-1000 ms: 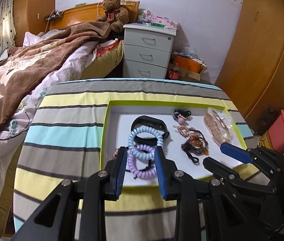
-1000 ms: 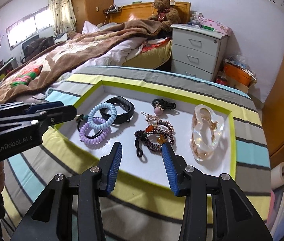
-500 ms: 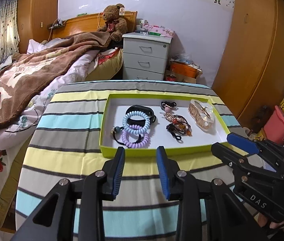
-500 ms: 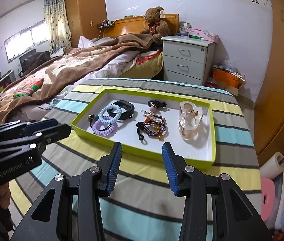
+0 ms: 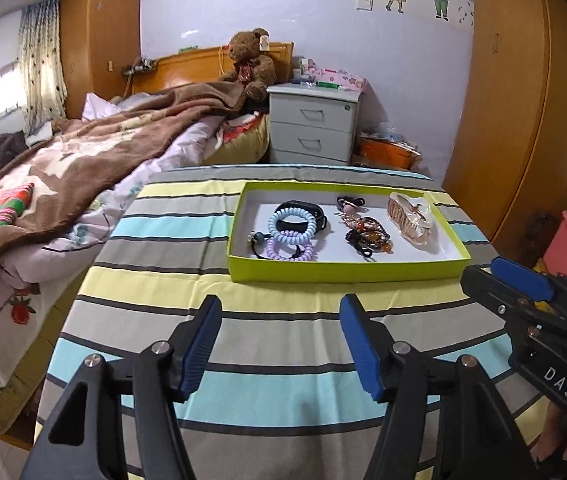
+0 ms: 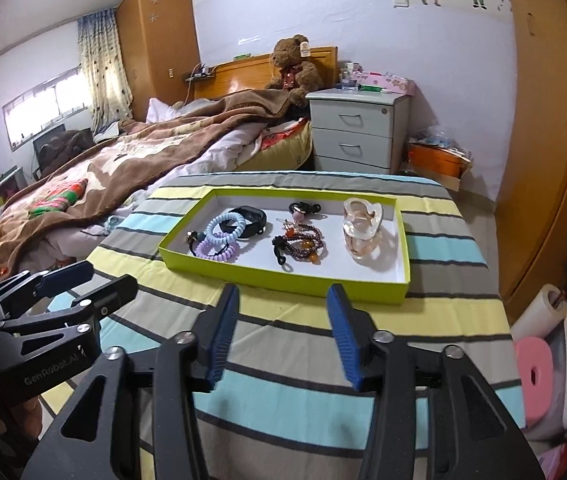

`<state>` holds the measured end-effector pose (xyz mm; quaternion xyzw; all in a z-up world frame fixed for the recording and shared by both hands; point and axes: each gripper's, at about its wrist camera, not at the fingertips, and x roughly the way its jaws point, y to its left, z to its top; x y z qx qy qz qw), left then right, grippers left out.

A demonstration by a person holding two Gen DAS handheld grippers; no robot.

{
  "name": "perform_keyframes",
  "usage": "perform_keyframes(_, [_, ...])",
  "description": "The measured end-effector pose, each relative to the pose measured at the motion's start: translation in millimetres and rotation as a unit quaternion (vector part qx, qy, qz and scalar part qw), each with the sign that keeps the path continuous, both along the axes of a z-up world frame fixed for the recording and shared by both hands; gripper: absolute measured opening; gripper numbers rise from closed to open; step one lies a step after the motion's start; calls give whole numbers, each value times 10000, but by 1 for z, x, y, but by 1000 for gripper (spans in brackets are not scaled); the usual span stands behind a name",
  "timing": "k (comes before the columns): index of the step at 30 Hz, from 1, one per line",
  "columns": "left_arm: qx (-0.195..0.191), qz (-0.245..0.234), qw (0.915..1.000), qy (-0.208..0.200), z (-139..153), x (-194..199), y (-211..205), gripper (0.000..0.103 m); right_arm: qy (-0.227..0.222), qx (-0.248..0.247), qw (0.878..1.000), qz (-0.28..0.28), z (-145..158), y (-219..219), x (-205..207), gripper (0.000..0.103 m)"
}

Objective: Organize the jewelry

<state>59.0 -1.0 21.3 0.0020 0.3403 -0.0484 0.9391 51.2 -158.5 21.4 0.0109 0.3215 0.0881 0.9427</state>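
Note:
A lime-green tray with a white floor sits on the striped tablecloth. In it lie blue and purple coil hair ties, a black band, a beaded bracelet bundle, a small black hair tie and a clear hair claw. My left gripper hangs over the cloth short of the tray, its jaws opening with nothing between them. My right gripper is likewise back from the tray, jaws opening and empty.
The striped table stands beside a bed with a brown blanket on the left. A grey nightstand and a teddy bear are behind. Wooden wardrobes line the right wall. Pink bins and a paper roll crowd the floor at right.
Both grippers have pulled back from over the tray to the near part of the table, and their jaws have spread wider. The jewellery in the tray has stayed put.

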Motion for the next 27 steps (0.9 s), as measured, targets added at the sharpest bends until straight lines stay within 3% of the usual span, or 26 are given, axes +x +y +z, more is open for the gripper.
perform_keyframes(6, [25, 157, 9997, -187, -6, -12, 1, 75, 16, 77, 9999, -108, -8, -3, -8, 50])
perform_keyframes(17, [87, 211, 9994, -248, -9, -17, -4, 76, -2, 159, 9996, -248, -14, -8, -13, 50])
perform_keyframes(27, [181, 197, 9994, -205, -11, -20, -8, 83, 14, 198, 9994, -287, -15, -11, -16, 50])
